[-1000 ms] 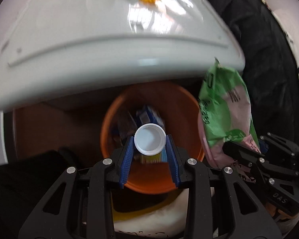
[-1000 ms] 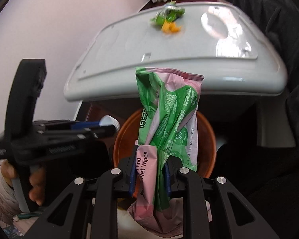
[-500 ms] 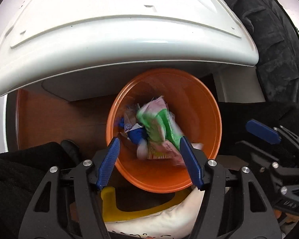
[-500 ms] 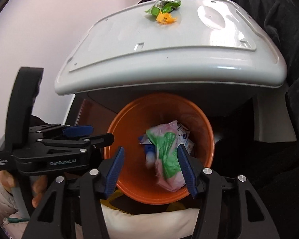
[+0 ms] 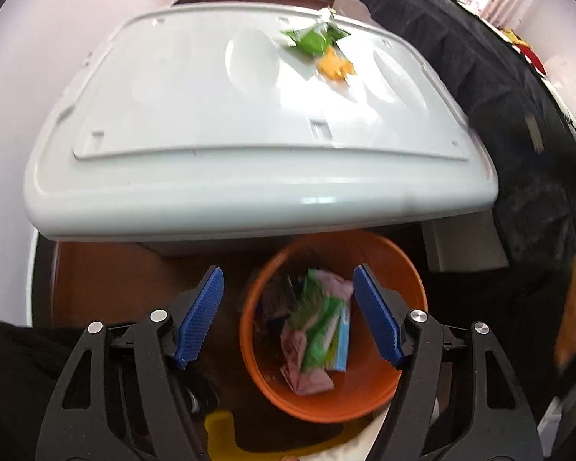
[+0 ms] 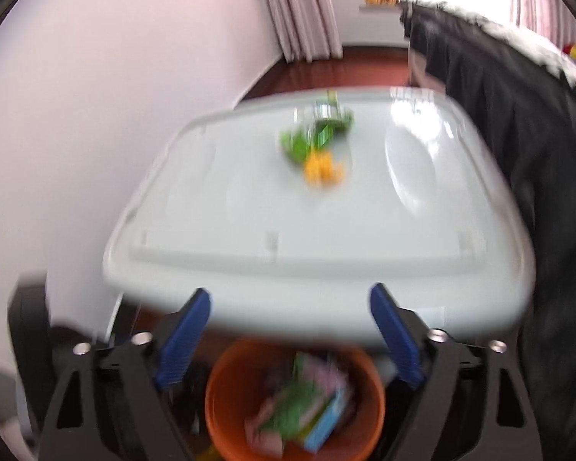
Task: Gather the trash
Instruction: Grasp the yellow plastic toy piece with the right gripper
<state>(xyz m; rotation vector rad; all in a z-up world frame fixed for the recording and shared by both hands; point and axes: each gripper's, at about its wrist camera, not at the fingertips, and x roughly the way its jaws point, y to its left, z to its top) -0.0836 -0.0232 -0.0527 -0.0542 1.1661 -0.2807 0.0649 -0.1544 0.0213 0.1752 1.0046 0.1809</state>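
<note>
While both grippers (image 5: pixel 288 315) (image 6: pixel 290 334) are opening with nothing in them, the wipes pack (image 5: pixel 318 326) lies in the near orange bin (image 5: pixel 411 292). Next, reach the far green wrapper (image 5: pixel 313 38) on the white table (image 5: pixel 211 134).

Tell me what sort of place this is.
Probably a room in a home, a living room or bedroom. Curtains hang by a plain wall over a dark wooden floor, and a white plastic table stands above an orange bin of wrappers, beside dark fabric.
</note>
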